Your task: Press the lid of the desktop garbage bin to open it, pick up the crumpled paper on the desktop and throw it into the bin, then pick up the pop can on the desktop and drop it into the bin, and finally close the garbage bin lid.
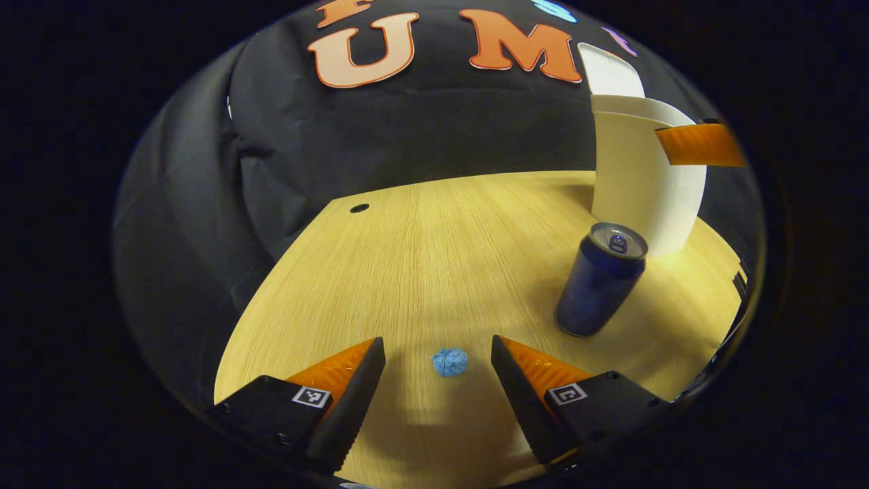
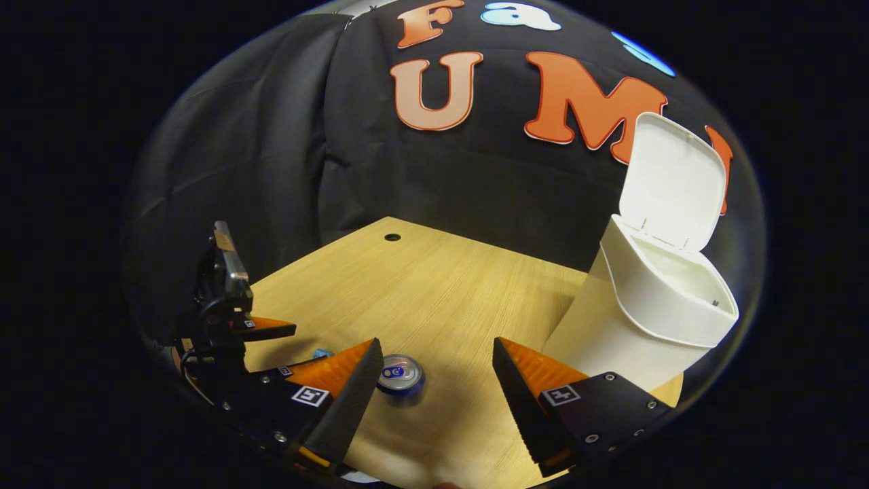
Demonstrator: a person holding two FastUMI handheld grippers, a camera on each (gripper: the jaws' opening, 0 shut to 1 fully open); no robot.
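the bin (image 2: 645, 312) stands with its lid (image 2: 672, 180) up. crumpled paper (image 1: 449, 362) lies between my spread left gripper (image 1: 438, 370); pop can (image 1: 601, 278) beside the bin; right gripper (image 2: 438, 373) spread, empty. both throws and closing remain.

Light is falling from above onto the wooden table (image 1: 434, 258), leaving it warm and bright while the booth wall behind is sinking into near darkness. The pop can (image 1: 601, 278) and the crumpled paper (image 1: 449, 362) are casting short, soft shadows. The raised lid (image 2: 672, 182) of the garbage bin (image 2: 645, 319) is glaring almost white. Both views are staying sharp at centre, while the fisheye is bending and dimming everything toward the rims.
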